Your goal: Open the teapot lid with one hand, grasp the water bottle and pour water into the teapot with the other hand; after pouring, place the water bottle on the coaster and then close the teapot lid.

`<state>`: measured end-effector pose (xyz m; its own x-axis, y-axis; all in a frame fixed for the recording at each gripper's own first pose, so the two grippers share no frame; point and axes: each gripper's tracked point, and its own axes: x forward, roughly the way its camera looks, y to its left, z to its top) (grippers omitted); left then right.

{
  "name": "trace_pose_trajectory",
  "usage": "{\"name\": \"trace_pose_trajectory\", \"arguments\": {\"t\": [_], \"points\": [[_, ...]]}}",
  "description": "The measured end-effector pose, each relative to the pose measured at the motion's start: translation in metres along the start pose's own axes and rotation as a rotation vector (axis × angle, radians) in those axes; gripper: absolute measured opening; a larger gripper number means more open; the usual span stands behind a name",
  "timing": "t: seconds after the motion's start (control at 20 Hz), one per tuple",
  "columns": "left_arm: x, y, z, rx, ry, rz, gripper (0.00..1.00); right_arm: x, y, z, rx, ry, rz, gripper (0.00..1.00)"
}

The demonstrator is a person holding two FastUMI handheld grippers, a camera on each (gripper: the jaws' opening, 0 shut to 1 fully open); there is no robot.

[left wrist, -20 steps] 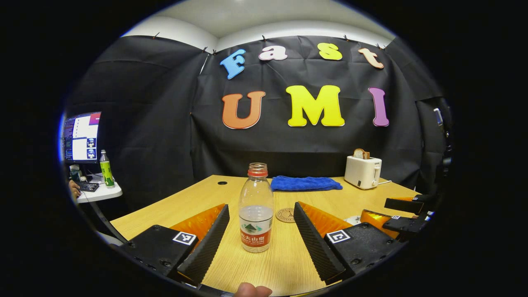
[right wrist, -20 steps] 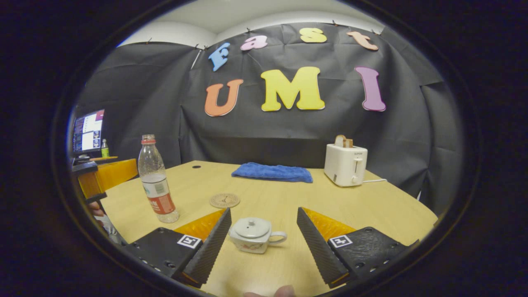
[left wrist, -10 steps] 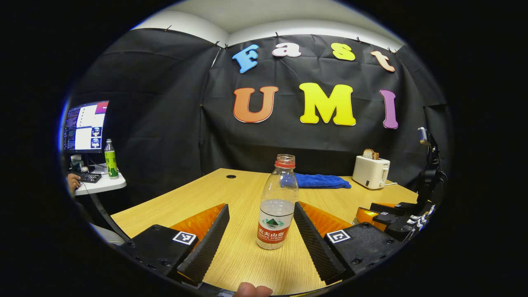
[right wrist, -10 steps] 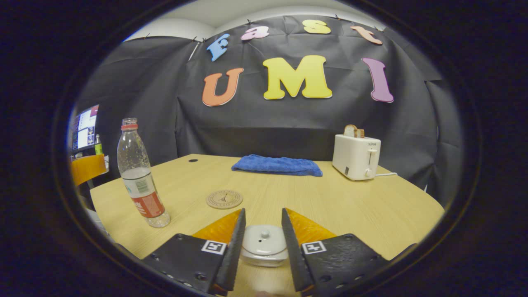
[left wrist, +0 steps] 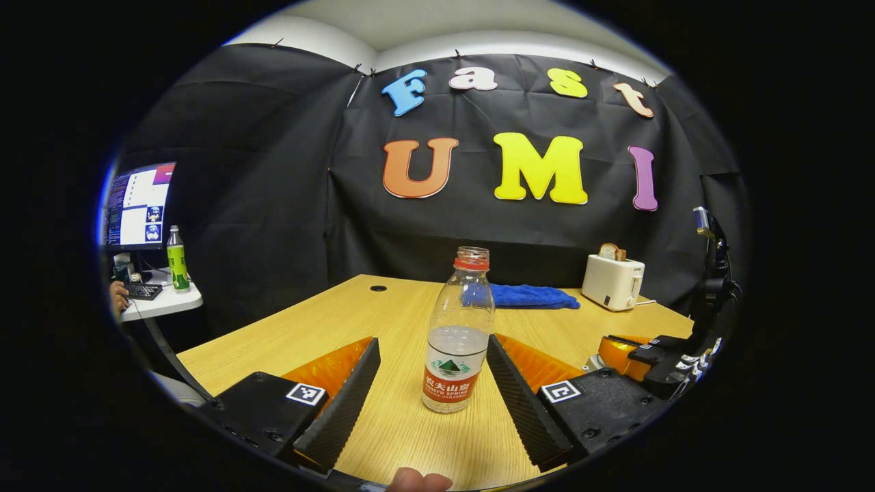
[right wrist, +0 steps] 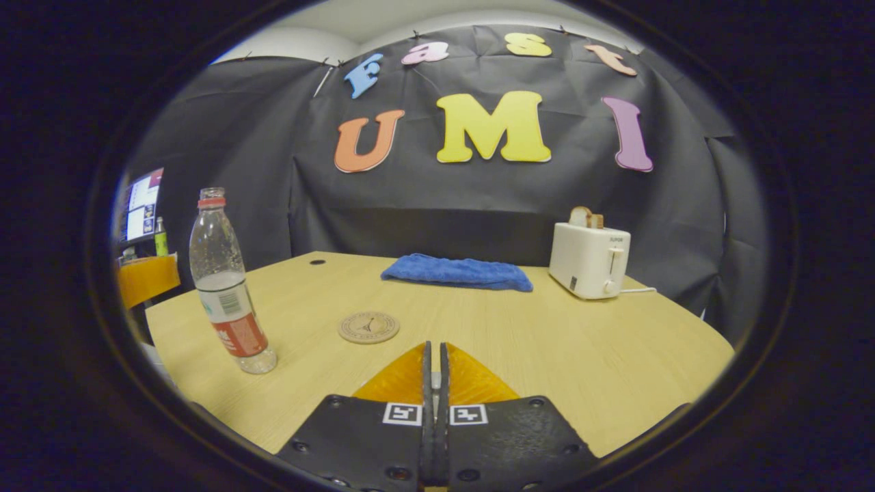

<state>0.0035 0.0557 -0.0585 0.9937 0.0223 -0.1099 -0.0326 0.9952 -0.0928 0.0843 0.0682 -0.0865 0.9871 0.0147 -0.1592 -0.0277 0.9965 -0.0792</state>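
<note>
The left tool (left wrist: pixel 432 365) stands wide apart, its two ribbed, wedge-shaped fingers (left wrist: pixel 340 403) flanking the water bottle (left wrist: pixel 456 333) without touching it. The bottle is clear, thin plastic with a rounded shoulder, a coloured neck ring and no cap on its open mouth; a printed paper band wraps its lower half, and water fills it to just above that band. It stands upright on the surface (left wrist: pixel 328 328), a pale wood-grain top with a smooth, matt finish, near the front edge.

In the right gripper view the right tool (right wrist: pixel 435 369) has its fingers drawn almost together, a narrow slit left between them with a small pale thing just showing in the gap; what it is cannot be told, and the teapot lies hidden beneath the tool's blocky body. The same bottle (right wrist: pixel 223 283) stands toward the left edge of the surface, and a flat round coaster (right wrist: pixel 368 326) with an engraved face lies between it and the tool, apart from both.

At the far edge lies a folded blue towel (right wrist: pixel 456 272), soft and nubbly, and near the far right corner a boxy white toaster (right wrist: pixel 589 260) with rounded edges, a slice of bread standing up in its slot. A small round hole (right wrist: pixel 317 262) pierces the surface near the far left corner.

In the left gripper view the right tool (left wrist: pixel 632 350) shows low at the right edge.
</note>
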Motion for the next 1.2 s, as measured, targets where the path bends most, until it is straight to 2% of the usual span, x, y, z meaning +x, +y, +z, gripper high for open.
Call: {"name": "trace_pose_trajectory", "arguments": {"t": [0.35, 0.4, 0.5, 1.1, 1.2], "points": [[0.007, -0.009, -0.010, -0.004, 0.024, -0.033, 0.99, -0.008, -0.002, 0.021, 0.027, -0.044, 0.031, 0.00], [0.008, -0.009, -0.014, 0.000, 0.036, -0.036, 0.98, -0.010, -0.005, 0.026, 0.029, -0.051, 0.034, 0.02], [0.014, -0.010, -0.021, -0.004, 0.057, -0.047, 0.99, -0.016, -0.010, 0.033, 0.037, -0.057, 0.038, 0.00], [0.058, -0.021, -0.067, 0.065, 0.183, -0.095, 0.99, -0.039, -0.052, 0.049, -0.003, -0.076, -0.005, 0.00], [0.065, -0.022, -0.064, 0.069, 0.173, -0.088, 0.89, -0.040, -0.060, 0.047, -0.003, -0.070, -0.015, 0.00]]}}
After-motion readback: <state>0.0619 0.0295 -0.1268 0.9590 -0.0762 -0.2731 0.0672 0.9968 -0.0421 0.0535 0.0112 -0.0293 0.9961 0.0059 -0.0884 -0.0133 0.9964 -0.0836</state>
